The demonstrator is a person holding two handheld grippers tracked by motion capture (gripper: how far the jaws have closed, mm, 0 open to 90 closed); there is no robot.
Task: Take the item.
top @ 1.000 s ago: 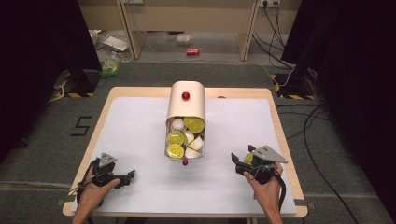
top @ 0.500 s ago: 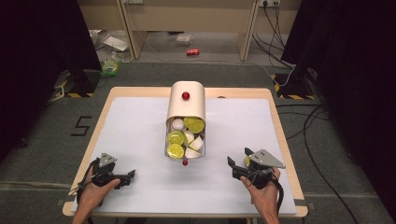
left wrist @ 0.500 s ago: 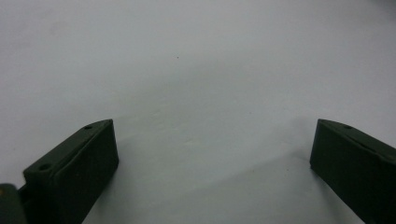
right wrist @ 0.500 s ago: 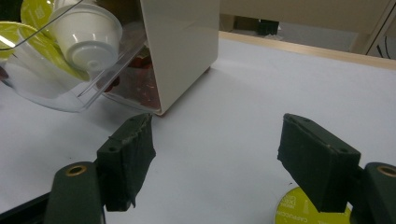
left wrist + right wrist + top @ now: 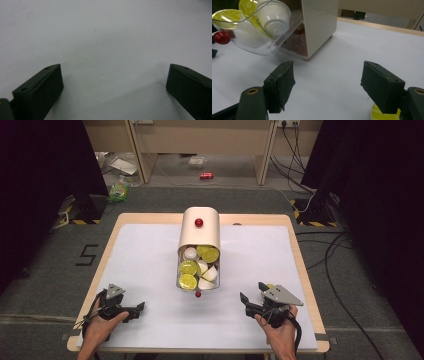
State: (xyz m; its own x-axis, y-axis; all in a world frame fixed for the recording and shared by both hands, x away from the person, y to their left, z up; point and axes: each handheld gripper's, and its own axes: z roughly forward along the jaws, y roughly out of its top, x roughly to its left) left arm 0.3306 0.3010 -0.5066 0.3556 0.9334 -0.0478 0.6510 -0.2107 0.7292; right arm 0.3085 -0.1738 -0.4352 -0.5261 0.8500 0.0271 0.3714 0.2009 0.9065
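Work in hand: the person is dealing with coffee capsules kept in a cream, round-topped dispenser box (image 5: 200, 232) that is standing mid-table on the white mat (image 5: 145, 255).

Drawer: the clear plastic drawer (image 5: 178, 276) with a small red knob (image 5: 198, 294) is sitting pulled out toward the person, so the opening step looks done.

Capsules inside: lime-green foil-lidded capsules (image 5: 189, 268) and plain white plastic capsules (image 5: 191, 253) are lying jumbled in the drawer, several of each. In the right gripper view one white capsule (image 5: 273, 16) is lying tipped with its base toward the camera.

Capsule outside: one lime-green-lidded capsule (image 5: 384, 113) is lying on the mat just beside the right gripper, well apart from the drawer; it seems to be the one piece moved so far.

Right gripper (image 5: 250, 292): it is hovering low over the mat, pointing toward the box, jaws parted about halfway with bare mat between them, grasping nothing.

Left gripper (image 5: 137, 309): it is resting at the near left of the mat, jaws spread wide over bare mat, released and idle.

Progress: this is looking like an early stage, with nearly all capsules in the drawer; whether they are being taken out or put in cannot be told.

Left to do: the right gripper is probably needing to reach into the drawer for, or pick up, the next capsule.
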